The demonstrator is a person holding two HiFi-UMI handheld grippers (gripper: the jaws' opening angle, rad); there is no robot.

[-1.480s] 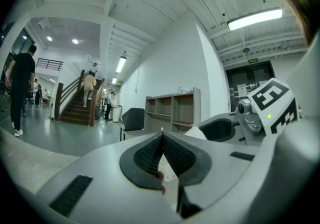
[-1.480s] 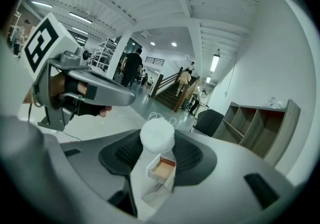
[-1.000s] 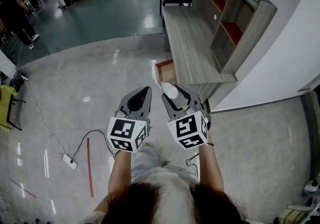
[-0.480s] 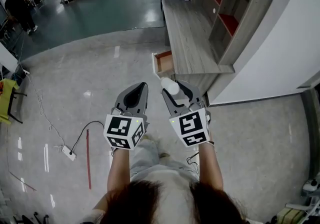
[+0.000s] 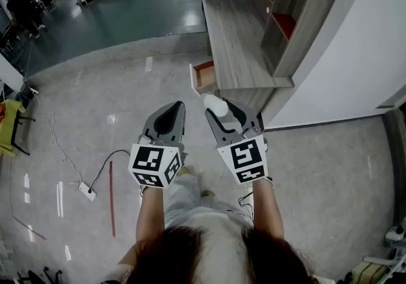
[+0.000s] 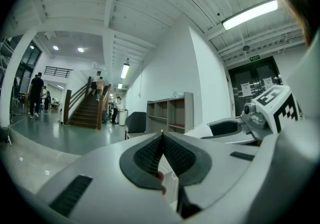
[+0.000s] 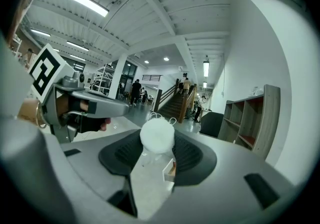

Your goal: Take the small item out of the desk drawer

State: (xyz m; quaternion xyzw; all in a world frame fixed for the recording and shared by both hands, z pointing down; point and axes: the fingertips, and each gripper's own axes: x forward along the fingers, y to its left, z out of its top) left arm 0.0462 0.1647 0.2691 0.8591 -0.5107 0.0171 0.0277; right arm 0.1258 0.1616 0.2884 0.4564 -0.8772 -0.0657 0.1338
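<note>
White fluffy ball held in the right tongs, clear of the open drawer

The right tongs [image 5: 219,109] are clenched on the white fluffy ball [image 5: 215,104], which sits between their tips above the glossy floor [image 5: 114,105], near the corner of the wooden surface [image 5: 235,42]; the right gripper view shows the ball [image 7: 157,136] pinched between the dark pads. The left tongs [image 5: 177,107] are pressed together on nothing, just beside the right pair. The drawer [image 5: 204,77] stands pulled out from the surface's edge, beyond both tongs
</note>
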